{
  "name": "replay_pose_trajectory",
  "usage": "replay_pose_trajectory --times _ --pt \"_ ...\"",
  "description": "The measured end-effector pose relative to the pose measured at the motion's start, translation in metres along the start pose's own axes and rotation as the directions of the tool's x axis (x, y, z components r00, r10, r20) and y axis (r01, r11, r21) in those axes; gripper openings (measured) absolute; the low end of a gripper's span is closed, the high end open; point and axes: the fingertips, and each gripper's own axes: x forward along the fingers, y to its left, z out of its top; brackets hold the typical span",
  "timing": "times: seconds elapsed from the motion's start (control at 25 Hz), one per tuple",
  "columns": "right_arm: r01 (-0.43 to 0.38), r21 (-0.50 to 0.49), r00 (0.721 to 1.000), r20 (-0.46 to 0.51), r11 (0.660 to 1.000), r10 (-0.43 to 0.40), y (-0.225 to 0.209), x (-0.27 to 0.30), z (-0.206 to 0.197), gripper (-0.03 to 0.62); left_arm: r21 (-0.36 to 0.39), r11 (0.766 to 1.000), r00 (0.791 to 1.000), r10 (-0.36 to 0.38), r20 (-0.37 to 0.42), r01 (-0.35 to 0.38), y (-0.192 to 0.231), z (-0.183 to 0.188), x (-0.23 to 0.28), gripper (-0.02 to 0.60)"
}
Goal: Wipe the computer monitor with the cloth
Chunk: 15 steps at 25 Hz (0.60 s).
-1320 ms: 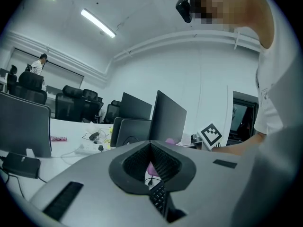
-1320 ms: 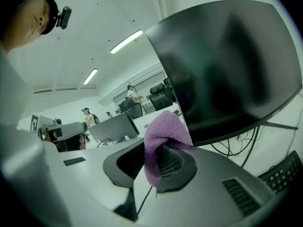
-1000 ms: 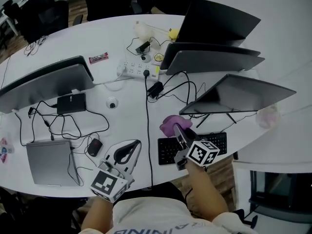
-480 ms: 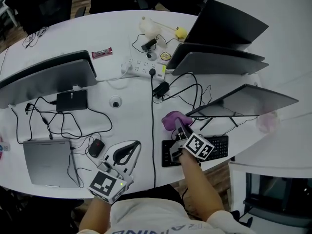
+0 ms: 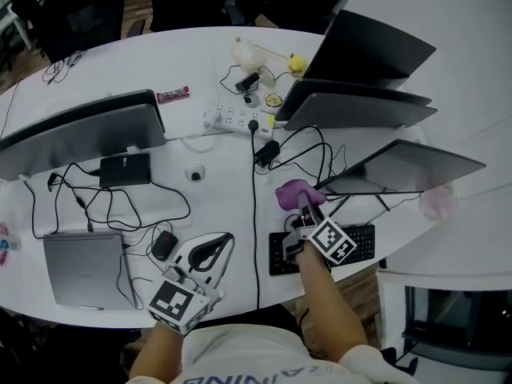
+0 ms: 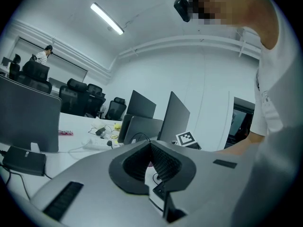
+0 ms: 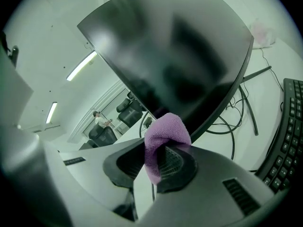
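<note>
White curved desk [image 5: 200, 62], cluttered, in an open office. Right gripper [image 5: 308, 213] jaws clamped on a purple cloth [image 5: 292, 192]. In the right gripper view the cloth [image 7: 163, 136] bunches out of the closed jaws of the right gripper [image 7: 158, 161], right at the lower edge of the dark monitor [image 7: 180, 56]. Can't tell if cloth and screen touch.

In the head view that monitor [image 5: 408, 166] is tilted far back, with the cloth by its lower left corner. A black keyboard [image 5: 360, 238] lies under the right gripper, near the desk's front edge.

Left gripper [image 5: 212, 250] is low over the desk front, well apart from the monitor. In its own view the left gripper [image 6: 150, 162] has its jaws pressed together with nothing between them.

On the desk:
- A second monitor [image 5: 80, 130] at the left, with a black box [image 5: 124, 169] in front of it.
- A closed silver laptop [image 5: 80, 266] and a mouse [image 5: 164, 245], with loose black cables [image 5: 104, 202] between them and the box.
- A white power strip [image 5: 236, 118] at mid desk.
- Two more screens [image 5: 360, 50] at the back right.
- A red snack bar [image 5: 172, 95] near the left monitor.

Room: black office chairs [image 5: 72, 14] beyond the desk, wood floor [image 5: 364, 282], white walls, and a ceiling strip light [image 6: 106, 18]. A person [image 6: 45, 55] stands far off at the back.
</note>
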Motion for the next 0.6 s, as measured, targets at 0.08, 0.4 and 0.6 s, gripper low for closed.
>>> replay_pose_trajectory --times 0.08,0.4,0.6 --pt "-0.01 0.003 1.0 0.018 1.0 0.01 0.006 -0.003 0.007 0.055 0.005 1.0 1.0 -0.001 0.003 0.001 -0.001 0.003 -0.001 0.005" --pt "-0.036 -0.024 0.997 0.071 0.999 0.038 0.031 -0.017 0.033 0.055 0.024 1.0 1.0 -0.016 0.024 0.015 -0.008 0.016 -0.005 0.005" --pt "-0.061 -0.023 0.992 0.112 0.998 0.063 0.046 -0.028 0.049 0.055 0.035 0.999 0.999 -0.023 0.042 0.021 -0.012 0.024 -0.008 0.005"
